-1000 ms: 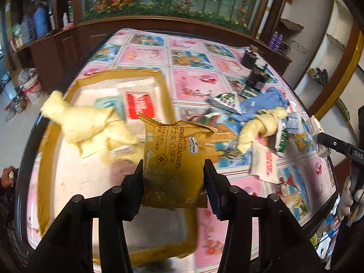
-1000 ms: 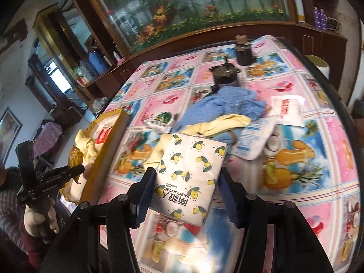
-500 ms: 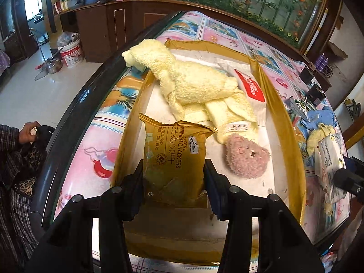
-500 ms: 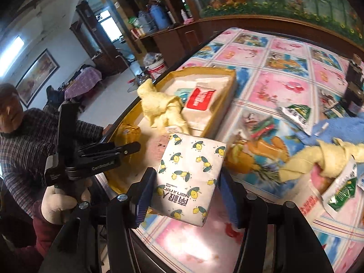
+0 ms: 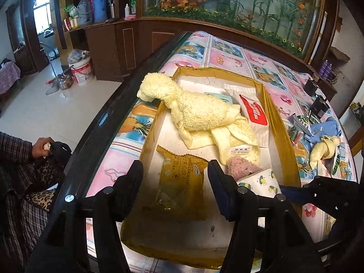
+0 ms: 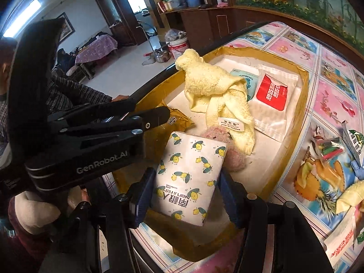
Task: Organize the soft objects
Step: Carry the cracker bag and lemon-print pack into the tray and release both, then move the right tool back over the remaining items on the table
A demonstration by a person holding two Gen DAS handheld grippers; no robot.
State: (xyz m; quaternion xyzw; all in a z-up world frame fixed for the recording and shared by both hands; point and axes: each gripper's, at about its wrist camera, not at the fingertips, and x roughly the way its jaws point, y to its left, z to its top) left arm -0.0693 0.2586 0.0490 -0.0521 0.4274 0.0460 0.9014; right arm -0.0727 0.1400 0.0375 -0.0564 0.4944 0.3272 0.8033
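Left wrist view: the left gripper [image 5: 175, 182] has its fingers apart, either side of a crinkly golden cracker packet [image 5: 182, 186] lying flat in the box [image 5: 282, 141], long axis running away from the camera, torn top edge far. Just right, a pink plush [image 5: 241, 168] and a fluffy yellow towel [image 5: 204, 118] draped over the box's far-left wall. Right wrist view: the right gripper [image 6: 185, 184] is clamped on a smooth tissue pack [image 6: 191, 175] with a lemon print, long axis pointing away, held over the box's near end. Beyond lies a glossy red-and-white pouch [image 6: 273, 100] on the worktop's [image 6: 329, 95] box floor.
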